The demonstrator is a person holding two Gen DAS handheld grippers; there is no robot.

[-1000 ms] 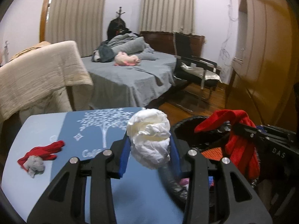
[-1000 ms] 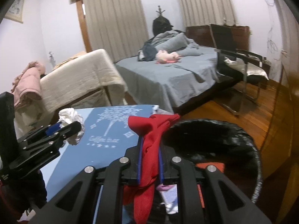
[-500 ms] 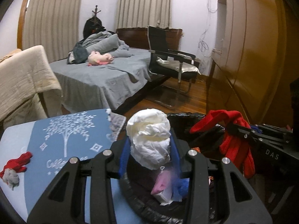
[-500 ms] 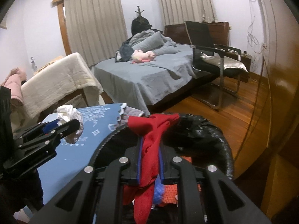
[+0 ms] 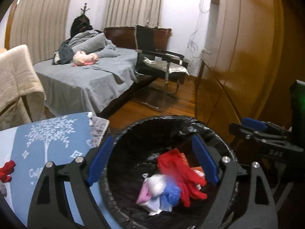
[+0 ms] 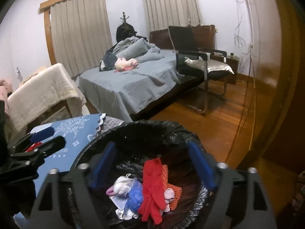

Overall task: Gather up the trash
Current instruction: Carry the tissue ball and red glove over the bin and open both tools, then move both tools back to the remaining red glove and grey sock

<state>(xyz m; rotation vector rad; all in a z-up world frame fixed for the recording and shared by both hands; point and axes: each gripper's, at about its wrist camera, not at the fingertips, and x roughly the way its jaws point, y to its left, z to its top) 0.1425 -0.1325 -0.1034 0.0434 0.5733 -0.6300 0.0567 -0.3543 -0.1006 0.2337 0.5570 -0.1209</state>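
The black-lined trash bin fills the lower middle of both wrist views, its near rim cut off by the frame edge and partly hidden behind the gripper bodies. Left of the bin lies the blue table cover with a white tree print, its far corner touching the bin's rim; most of the cover runs out of frame. Over the bin hangs the left gripper, whose jaws have just been opening and now stand wide with nothing between them. The right gripper hangs over the same bin, jaws likewise just opened and spread wide, empty. Inside the bin the red glove lies draped across the heap, on top of an orange mesh piece. Just left of the glove sits the white crumpled wad, smeared by motion blur in the left view, beside a blue plastic scrap. At the cover's left edge, well away from the bin, a second red item is cropped, so its shape cannot be told.
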